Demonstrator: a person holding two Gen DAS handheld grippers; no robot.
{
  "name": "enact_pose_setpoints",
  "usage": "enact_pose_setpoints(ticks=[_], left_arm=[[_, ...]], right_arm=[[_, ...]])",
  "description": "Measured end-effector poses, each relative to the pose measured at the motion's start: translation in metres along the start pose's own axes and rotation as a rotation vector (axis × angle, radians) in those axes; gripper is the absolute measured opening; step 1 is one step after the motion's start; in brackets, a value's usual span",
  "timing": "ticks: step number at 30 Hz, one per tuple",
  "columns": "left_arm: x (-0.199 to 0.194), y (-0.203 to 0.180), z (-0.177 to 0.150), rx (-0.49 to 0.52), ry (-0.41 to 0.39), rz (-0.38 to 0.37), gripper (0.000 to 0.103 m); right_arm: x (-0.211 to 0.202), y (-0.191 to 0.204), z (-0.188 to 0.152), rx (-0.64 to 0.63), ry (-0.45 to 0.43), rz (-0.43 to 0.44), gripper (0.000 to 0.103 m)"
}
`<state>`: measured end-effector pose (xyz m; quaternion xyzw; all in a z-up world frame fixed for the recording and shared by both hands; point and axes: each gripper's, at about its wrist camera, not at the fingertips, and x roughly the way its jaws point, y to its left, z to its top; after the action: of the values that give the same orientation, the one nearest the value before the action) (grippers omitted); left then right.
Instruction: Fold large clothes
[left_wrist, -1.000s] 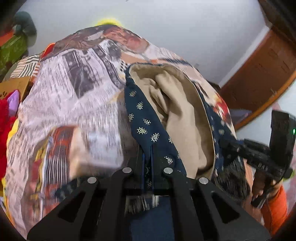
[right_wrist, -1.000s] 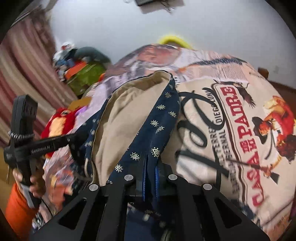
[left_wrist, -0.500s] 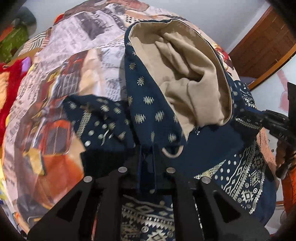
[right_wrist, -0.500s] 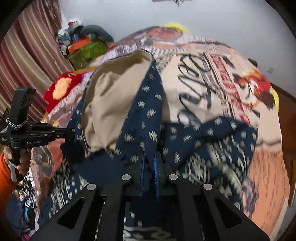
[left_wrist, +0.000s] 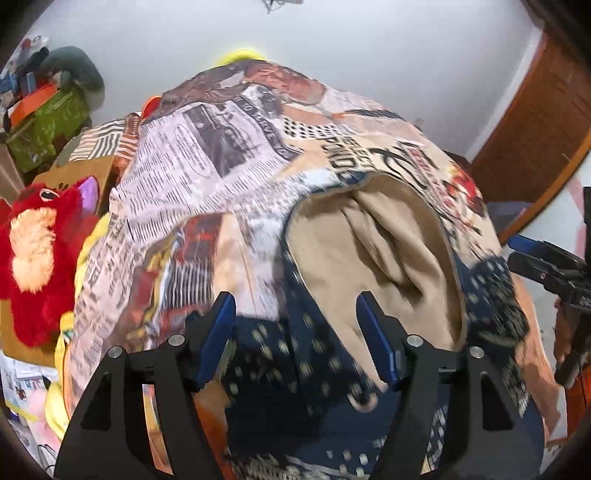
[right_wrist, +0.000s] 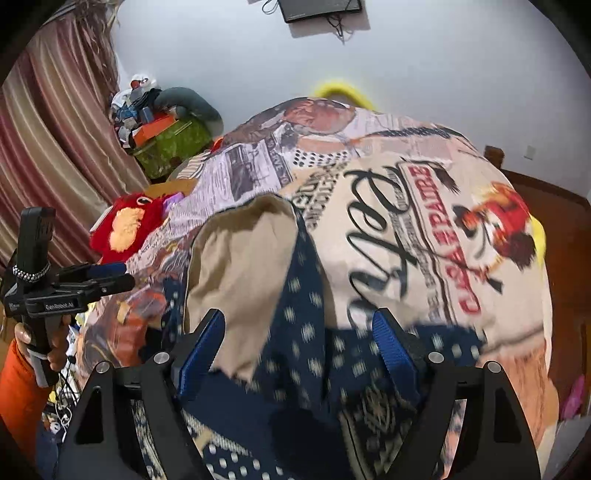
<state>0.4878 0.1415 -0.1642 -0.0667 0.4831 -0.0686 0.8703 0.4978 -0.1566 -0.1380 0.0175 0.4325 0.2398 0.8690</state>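
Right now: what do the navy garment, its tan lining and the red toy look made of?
Navy garment: thin woven cloth, likely cotton, matte; it drapes and creases, with a small pale print. Tan lining: soft matte fabric in rounded folds, perhaps brushed cotton. Red toy: synthetic plush; shaggy pile shows.

A plain white wall (right_wrist: 424, 66) fills the back of the room, with a dark screen (right_wrist: 319, 9) and loose cables mounted high on it. A striped curtain (right_wrist: 48, 129) hangs along the left side. Brown wooden furniture (left_wrist: 535, 122) stands at the right. The bed (right_wrist: 369, 122) carries a newsprint-patterned cover, a red plush toy (left_wrist: 40, 254) at its left edge, and a green box (right_wrist: 170, 144) beyond.
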Motion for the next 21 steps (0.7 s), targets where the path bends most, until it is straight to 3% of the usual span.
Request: enact_pose_setpoints(ticks=[5,13,15,17,21], left_arm=[[0.048,0.009,0.026,-0.065,0.044,-0.004,0.067],[0.104,0.007,0.048,-0.071,0.068,-0.026,0.065],[0.11,0.004,0.051,-0.073,0.062,-0.033,0.055],[0.116,0.001,0.053,-0.062,0.066,-0.032,0.038],[0.116,-0.007,0.051,-0.021,0.058,0.011,0.014]], right_arm=[[0.049,0.0,0.03,0.024,0.034,0.008,0.081],[0.127,-0.009,0.061,0.032,0.066,-0.025,0.078],[0.137,-0.01,0.064,0.026,0.07,-0.023,0.067],[0.146,-0.008,0.065,0.006,0.076,-0.031,0.053],[0.15,0.003,0.063,-0.079,0.047,-0.078,0.036]])
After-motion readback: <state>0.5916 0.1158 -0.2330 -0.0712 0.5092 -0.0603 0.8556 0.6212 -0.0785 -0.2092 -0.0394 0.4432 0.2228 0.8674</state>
